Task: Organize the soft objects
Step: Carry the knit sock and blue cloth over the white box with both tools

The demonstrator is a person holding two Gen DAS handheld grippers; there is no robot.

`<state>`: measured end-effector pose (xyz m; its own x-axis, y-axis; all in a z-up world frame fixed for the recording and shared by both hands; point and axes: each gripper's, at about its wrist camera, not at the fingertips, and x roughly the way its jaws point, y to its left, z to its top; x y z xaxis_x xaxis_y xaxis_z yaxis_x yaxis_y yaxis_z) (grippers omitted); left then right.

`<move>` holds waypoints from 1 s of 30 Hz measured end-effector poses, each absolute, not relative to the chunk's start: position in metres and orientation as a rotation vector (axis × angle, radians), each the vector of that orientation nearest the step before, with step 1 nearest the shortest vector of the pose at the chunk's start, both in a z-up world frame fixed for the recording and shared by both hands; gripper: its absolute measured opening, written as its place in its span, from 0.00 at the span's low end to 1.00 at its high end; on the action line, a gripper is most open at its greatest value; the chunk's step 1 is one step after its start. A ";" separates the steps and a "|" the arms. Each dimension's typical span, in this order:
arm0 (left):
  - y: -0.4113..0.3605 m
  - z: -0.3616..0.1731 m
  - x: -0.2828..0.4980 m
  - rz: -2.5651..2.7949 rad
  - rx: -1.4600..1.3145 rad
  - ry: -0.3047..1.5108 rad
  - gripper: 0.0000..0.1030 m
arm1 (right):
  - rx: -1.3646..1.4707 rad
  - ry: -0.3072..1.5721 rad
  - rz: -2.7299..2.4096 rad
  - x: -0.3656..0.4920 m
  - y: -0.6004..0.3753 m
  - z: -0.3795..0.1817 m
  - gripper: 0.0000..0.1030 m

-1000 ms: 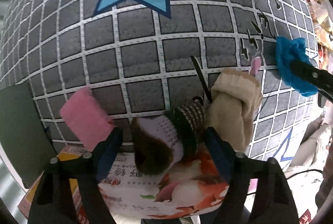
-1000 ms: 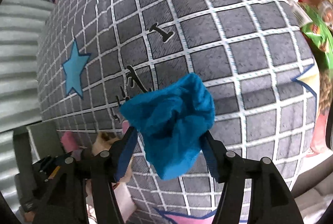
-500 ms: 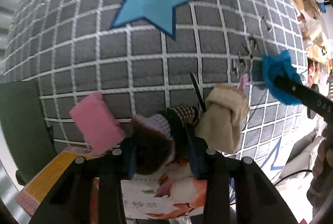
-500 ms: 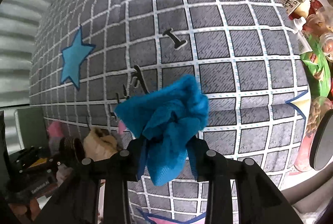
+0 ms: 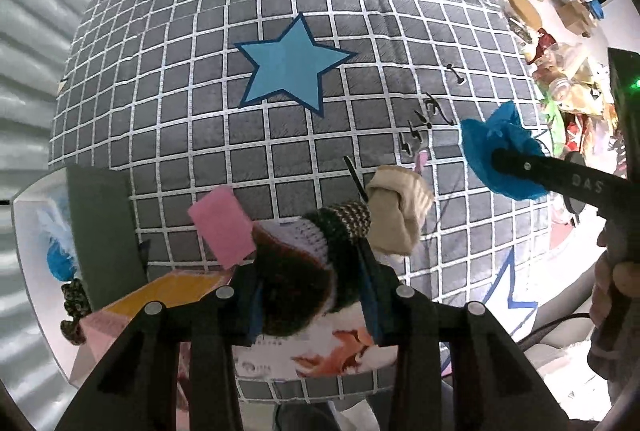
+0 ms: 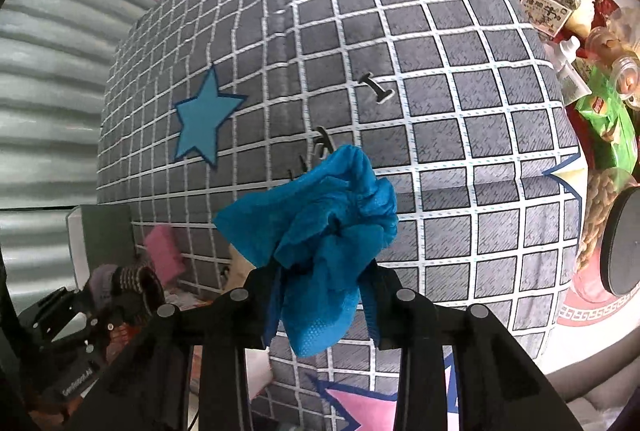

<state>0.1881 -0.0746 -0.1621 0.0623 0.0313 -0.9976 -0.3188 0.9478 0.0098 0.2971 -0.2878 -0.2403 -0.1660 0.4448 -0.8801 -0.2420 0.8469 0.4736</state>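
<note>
Your left gripper [image 5: 310, 295] shows as two matte black angular arms, each dotted with round silver screw heads, ending in fingers faced with blue pads [image 5: 367, 285]. Your right gripper [image 6: 320, 301] is built the same: black frame, silver screws, blue-lined fingers. Seen from the left camera, its black finger carries pale stamped lettering, and your bare hand [image 5: 614, 287] wraps the handle.
</note>
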 end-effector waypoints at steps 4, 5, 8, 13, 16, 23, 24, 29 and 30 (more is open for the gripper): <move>-0.075 -0.149 0.176 0.268 -0.231 1.465 0.41 | 0.152 1.622 0.629 0.291 -0.283 -0.228 0.34; -0.076 -0.145 0.173 0.266 -0.224 1.458 0.41 | 0.148 1.619 0.632 0.289 -0.281 -0.226 0.34; -0.078 -0.141 0.167 0.254 -0.210 1.447 0.41 | 0.143 1.609 0.644 0.282 -0.276 -0.216 0.34; -0.082 -0.135 0.152 0.225 -0.210 1.436 0.41 | 0.133 1.595 0.658 0.268 -0.270 -0.203 0.34; -0.083 -0.132 0.140 0.207 -0.209 1.429 0.41 | 0.129 1.588 0.662 0.257 -0.265 -0.197 0.34; -0.072 -0.120 0.113 0.195 -0.232 1.381 0.41 | 0.125 1.569 0.671 0.226 -0.251 -0.182 0.34; -0.070 -0.118 0.110 0.193 -0.235 1.374 0.41 | 0.126 1.567 0.671 0.223 -0.250 -0.179 0.34; -0.063 -0.104 0.086 0.173 -0.244 1.323 0.41 | 0.112 1.530 0.667 0.201 -0.239 -0.160 0.34; -0.062 -0.101 0.082 0.169 -0.245 1.315 0.41 | 0.105 1.521 0.666 0.198 -0.237 -0.156 0.34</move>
